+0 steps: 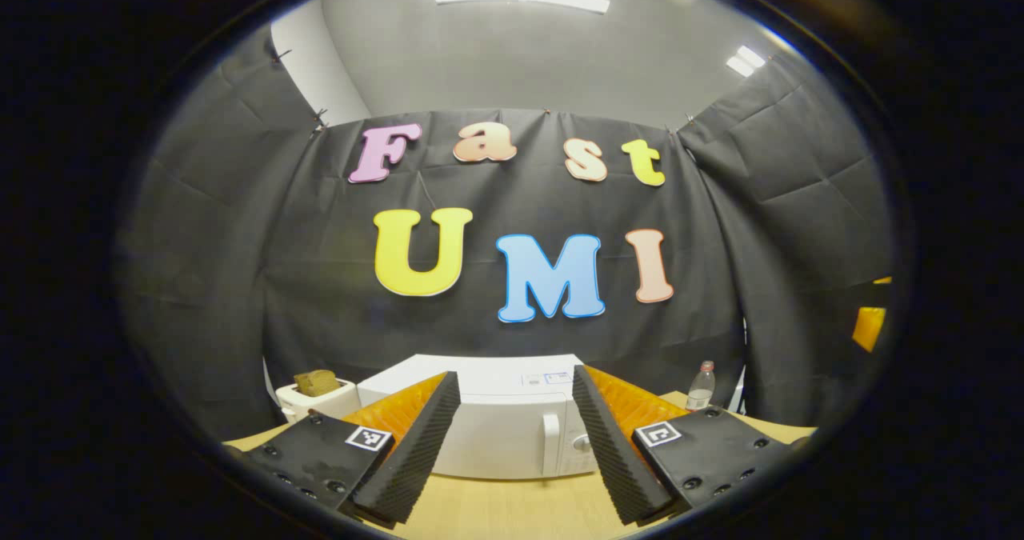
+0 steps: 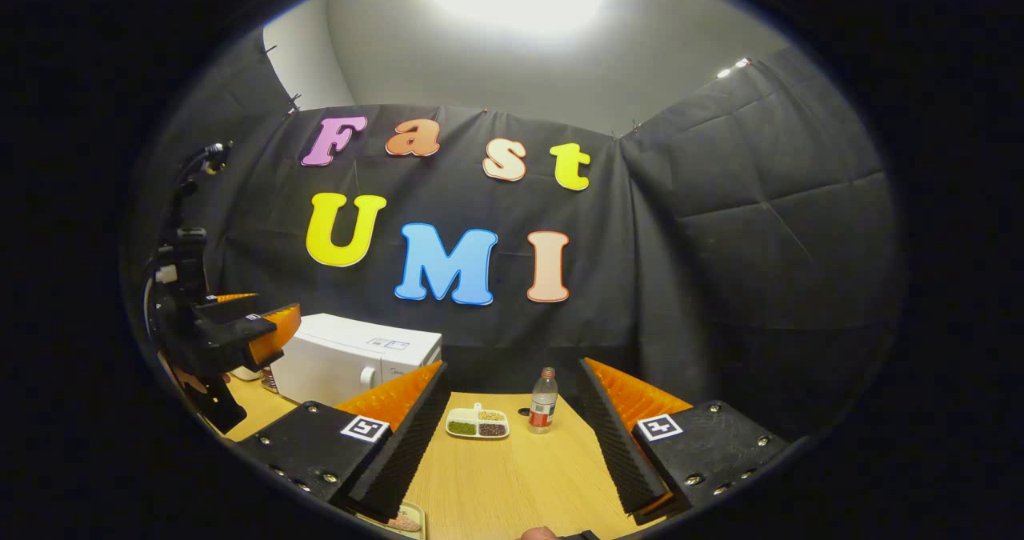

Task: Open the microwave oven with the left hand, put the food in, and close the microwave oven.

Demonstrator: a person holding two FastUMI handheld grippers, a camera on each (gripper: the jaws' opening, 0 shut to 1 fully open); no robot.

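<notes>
White microwave point(image 1: 496, 428), pale wood table point(image 2: 512, 476), red-labelled clear bottle point(image 2: 543, 402)

Before me wooden table point(image 2: 512, 476). On it: white microwave point(image 1: 504, 428), door shut; toaster point(image 1: 320, 400) just beside it holding bread; plastic bottle point(image 2: 543, 400); divided dish point(image 2: 478, 424) of food near bottle; tray point(image 2: 404, 518) at near edge.
</notes>
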